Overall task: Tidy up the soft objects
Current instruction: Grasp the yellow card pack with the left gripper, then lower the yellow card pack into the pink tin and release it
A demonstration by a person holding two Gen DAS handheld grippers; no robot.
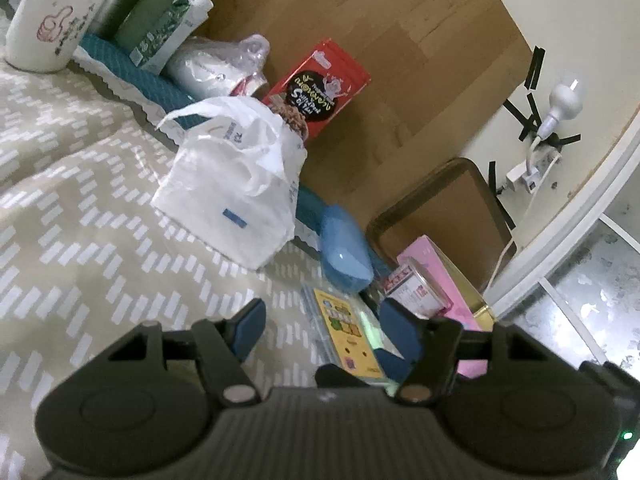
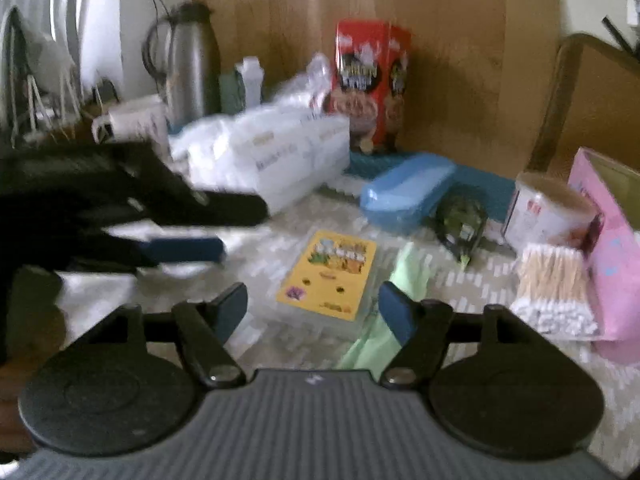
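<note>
Left wrist view: left gripper, jaws spread wide, nothing between them, above the patterned tablecloth. White plastic bag lies ahead on the cloth, in front of the red cereal box. Blue case right of the bag; yellow card packet just beyond the fingertips. White mug at far left.

Right wrist view (blurred): right gripper, jaws wide apart, empty, over the yellow card packet. Light green cloth lies beside the packet, touching the right finger. The left gripper reaches in near the white plastic bag. Cotton swabs and pink box at right.
</note>
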